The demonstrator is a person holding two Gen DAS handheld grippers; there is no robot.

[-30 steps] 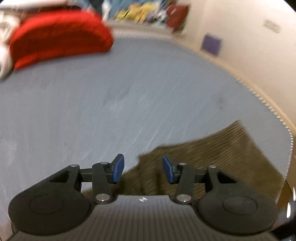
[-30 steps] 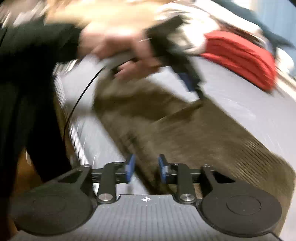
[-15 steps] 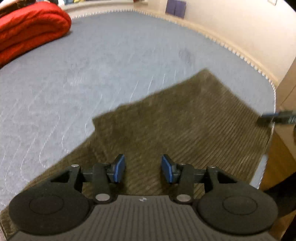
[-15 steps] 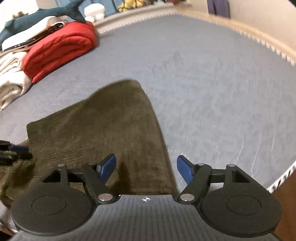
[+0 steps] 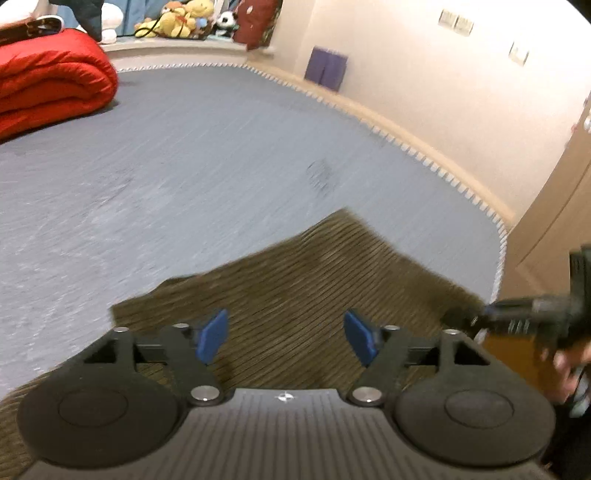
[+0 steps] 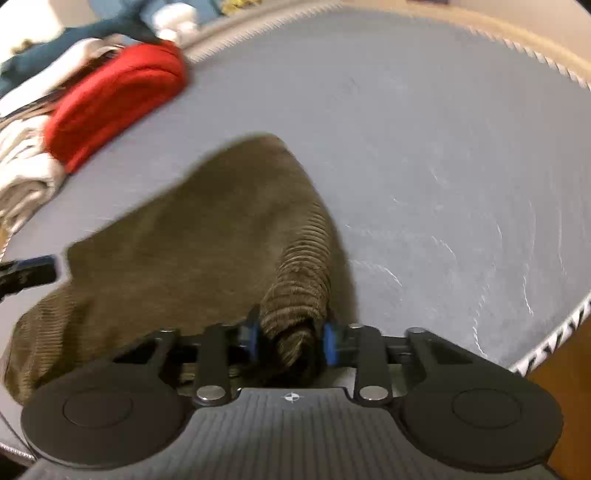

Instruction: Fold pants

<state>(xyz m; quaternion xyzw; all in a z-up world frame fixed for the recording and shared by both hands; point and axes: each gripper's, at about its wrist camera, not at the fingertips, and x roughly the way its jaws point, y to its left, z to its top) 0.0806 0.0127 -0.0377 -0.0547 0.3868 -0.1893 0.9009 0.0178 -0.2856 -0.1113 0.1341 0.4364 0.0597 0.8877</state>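
Observation:
Olive-brown corduroy pants (image 5: 314, 280) lie flat on a grey quilted bed (image 5: 184, 158), near its front edge. My left gripper (image 5: 286, 338) is open and empty, hovering just above the pants. My right gripper (image 6: 291, 341) is shut on a bunched edge of the pants (image 6: 207, 240) and lifts that fold slightly. The right gripper also shows at the right edge of the left wrist view (image 5: 517, 314), at the pants' corner. The left gripper's tip shows at the left edge of the right wrist view (image 6: 29, 271).
A rolled red duvet (image 5: 48, 85) lies at the far left of the bed, with white and striped bedding (image 6: 26, 173) beside it. Stuffed toys (image 5: 184, 18) sit on a ledge behind. A wooden cabinet (image 5: 554, 221) stands right of the bed's corner.
My right gripper has closed on the near edge of the pants and bunched it up. My left gripper has opened wider and shifted slightly over the pants.

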